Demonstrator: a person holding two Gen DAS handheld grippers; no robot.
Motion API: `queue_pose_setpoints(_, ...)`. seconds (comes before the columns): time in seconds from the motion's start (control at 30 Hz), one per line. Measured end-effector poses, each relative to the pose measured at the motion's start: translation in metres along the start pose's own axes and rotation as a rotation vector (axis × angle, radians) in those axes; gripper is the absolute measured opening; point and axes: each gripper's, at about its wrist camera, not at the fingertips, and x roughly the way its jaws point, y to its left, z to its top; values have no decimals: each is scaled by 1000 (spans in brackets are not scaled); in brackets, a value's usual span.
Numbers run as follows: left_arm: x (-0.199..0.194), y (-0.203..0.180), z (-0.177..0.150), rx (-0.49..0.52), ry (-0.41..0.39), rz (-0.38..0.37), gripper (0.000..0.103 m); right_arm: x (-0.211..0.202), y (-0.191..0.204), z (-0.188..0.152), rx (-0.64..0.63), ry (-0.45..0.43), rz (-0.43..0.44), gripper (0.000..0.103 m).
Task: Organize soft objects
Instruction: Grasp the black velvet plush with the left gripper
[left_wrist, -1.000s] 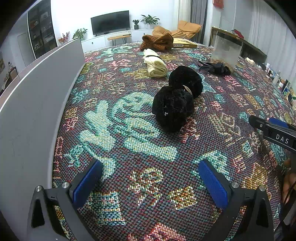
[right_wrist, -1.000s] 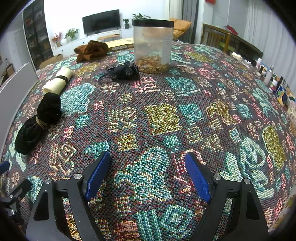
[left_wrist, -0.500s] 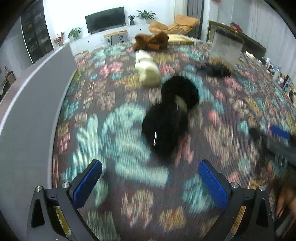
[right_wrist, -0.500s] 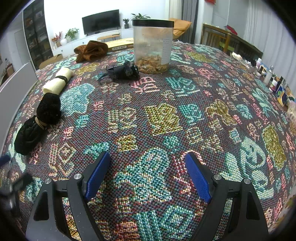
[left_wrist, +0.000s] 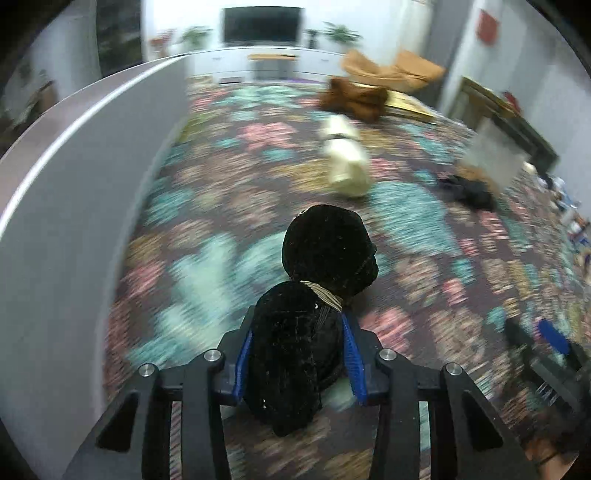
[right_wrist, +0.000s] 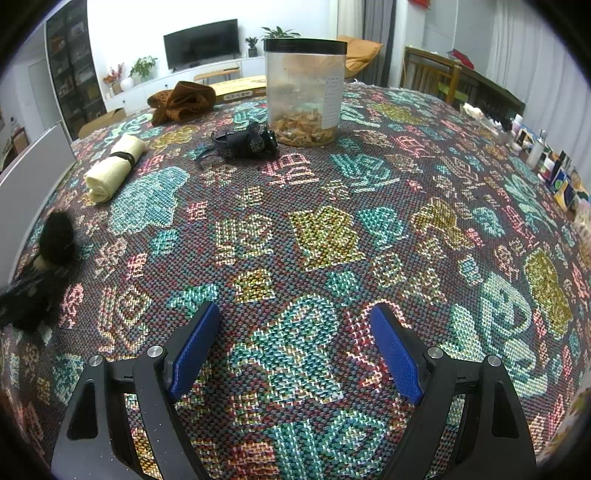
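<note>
The left gripper was closing on a soft, squashy black plush bundle, below its tan string tie

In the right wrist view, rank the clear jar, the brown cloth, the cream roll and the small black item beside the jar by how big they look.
1. Clear jar, clearly largest.
2. Cream roll and brown cloth: look about alike; the cloth lies farther back, so I won't rank them.
3. Small black item, smallest.
</note>
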Motion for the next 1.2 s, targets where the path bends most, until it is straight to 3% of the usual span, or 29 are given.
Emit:
queue_pose_setpoints(0.1, -3, 3, -7, 41, -20, 37, 45, 0, -1, 0, 0, 0, 0, 86)
queue_pose_setpoints(0.13, -2, 0, -7, 65, -17, 45, 51, 0, 0, 0, 0, 0, 0, 86)
queue_pose_setpoints(0.2, 3, -7, -7, 114, -21, 31, 72, 0, 0, 0, 1, 0, 1, 86)
queue_pose_setpoints(0.27, 9, -15, -10, 156, -26, 49, 99, 0, 0, 0, 1, 0, 1, 86)
queue_pose_setpoints(0.3, 9, -16, -13, 157, -51, 82, 103, 0, 0, 0, 1, 0, 0, 86)
queue_pose_setpoints(0.43, 13, -7, -8, 100, -40, 45, 103, 0, 0, 0, 1, 0, 0, 86)
queue_pose_setpoints(1.07, 14, -7, -9, 105, -44, 52, 103, 0, -2, -1, 11, 0, 20, 87)
queue_pose_setpoints(1.17, 14, -7, -9, 105, -44, 53, 103, 0, -2, 1, -5, 11, 68, 91)
queue_pose_setpoints(1.2, 14, -7, -9, 105, -44, 52, 103, 0, -4, 5, -23, 22, 121, 91)
